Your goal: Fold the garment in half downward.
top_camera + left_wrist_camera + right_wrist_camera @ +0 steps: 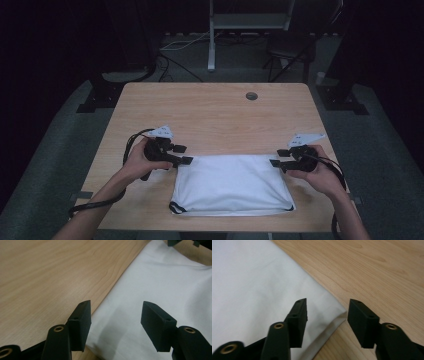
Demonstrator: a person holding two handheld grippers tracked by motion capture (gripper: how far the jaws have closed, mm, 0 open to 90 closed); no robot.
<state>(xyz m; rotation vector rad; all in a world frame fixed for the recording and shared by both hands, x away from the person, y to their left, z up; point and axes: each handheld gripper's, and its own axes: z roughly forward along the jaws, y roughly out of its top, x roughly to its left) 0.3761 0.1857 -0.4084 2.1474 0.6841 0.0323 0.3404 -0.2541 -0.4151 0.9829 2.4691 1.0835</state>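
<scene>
Two hand-held grippers at the far corners of a folded white cloth [232, 184], one per hand. Going near to far in the high view: forearms come in from the bottom edge, a black cable loops off the left one. Cloth lies flat on the near half of the wooden table [215, 107], near edge close to the table's front edge, a dark trim line showing at its two near corners.

Left gripper [185, 154] sits at the cloth's far left corner, held in the left hand [137, 162], jaws pointing right toward the cloth. Left gripper view: both black jaws parted, nothing pinched, the cloth's edge runs up between them, one jaw over bare wood and the other over white fabric. Pads not pressing on anything, so released.

Right gripper [277, 158] at the far right corner, in the right hand [320, 175], jaws pointing left. Right gripper view: jaws apart, the cloth's corner [338, 312] lies below the gap, fabric under one jaw, wood under the other. Also released; whether the tips brush the fabric is hard to say from these angles.

Each gripper carries a grey three-cornered plate on top. Farther out: bare tabletop with a round cable hole [251, 95] near the far edge. Beyond the table, dim floor, a white frame stand [247, 22], loose cables [177, 47].
</scene>
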